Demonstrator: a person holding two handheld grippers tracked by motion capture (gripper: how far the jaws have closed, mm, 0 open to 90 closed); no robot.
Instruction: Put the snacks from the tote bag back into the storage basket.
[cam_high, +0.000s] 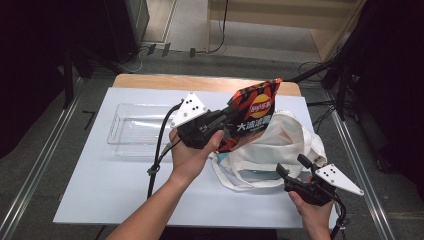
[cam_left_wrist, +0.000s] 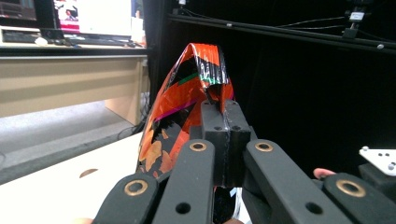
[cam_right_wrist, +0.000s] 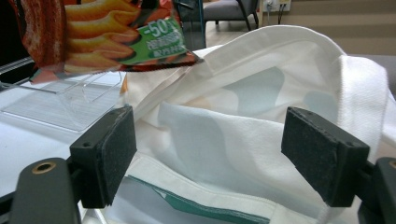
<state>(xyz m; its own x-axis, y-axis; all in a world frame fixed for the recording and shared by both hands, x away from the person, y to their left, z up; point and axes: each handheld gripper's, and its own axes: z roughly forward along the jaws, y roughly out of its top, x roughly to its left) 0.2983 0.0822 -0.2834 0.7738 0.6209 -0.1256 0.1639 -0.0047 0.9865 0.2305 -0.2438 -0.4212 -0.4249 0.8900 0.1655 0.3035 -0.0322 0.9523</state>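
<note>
Right gripper: nearest you, at the near edge of the white cloth tote bag. Its 2 black jaws stand wide apart with nothing pinched, the bag's rim just ahead of them.
Risk at the bag: if you close here you may catch only 1 layer of cloth, and the mouth would sag shut instead of staying open.
Left gripper: at the bag's left side, jaws clamped tight on an edge of the red and orange foil crisp packet.
Crisp packet: held up over the bag's mouth, tilted, its lower end in or just behind the opening.
Risk with the packet: the grip is on a thin fold of slick foil, so a jerk could let it slip; its bottom corner could also snag on the bag's rim.
Clear plastic tray: left of the bag, beyond your left hand.
Hard to make out: the bag's inside, apart from 1 teal shape, and how deep the packet's lower end sits.
</note>
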